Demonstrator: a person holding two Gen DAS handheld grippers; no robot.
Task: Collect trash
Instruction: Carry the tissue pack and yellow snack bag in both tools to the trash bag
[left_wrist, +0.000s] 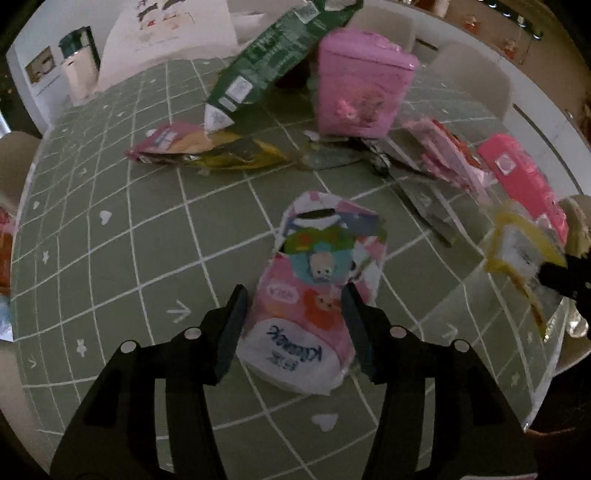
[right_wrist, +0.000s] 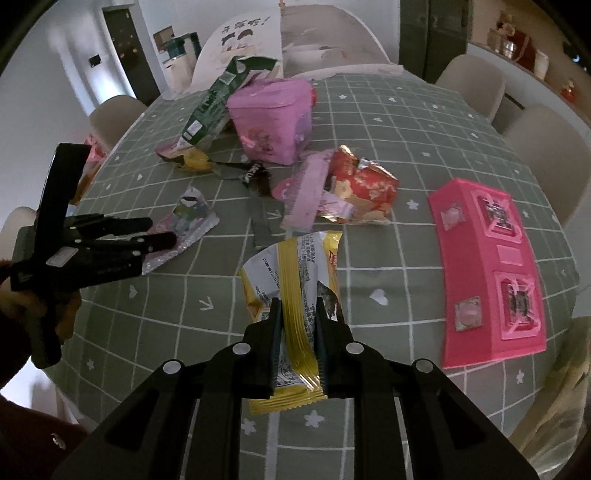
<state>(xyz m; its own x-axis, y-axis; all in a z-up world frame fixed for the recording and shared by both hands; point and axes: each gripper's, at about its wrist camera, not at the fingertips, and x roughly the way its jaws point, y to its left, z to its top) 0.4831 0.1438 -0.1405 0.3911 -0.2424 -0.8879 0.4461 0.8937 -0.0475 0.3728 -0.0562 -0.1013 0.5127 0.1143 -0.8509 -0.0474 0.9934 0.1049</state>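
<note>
A pink Kleenex tissue pack with cartoon print lies on the green checked tablecloth. My left gripper is open and straddles the near half of the pack, one finger on each side, the right one close against its edge. In the right wrist view the same left gripper hovers over the tissue pack, held by a hand. My right gripper is shut on a yellow and white snack wrapper, lifted above the cloth. The wrapper also shows at the right edge of the left wrist view.
A pink box stands mid-table with a green carton leaning on it. Nearby lie a red snack bag, pink wrappers and a yellow wrapper. A pink plastic tray lies right. Chairs ring the table.
</note>
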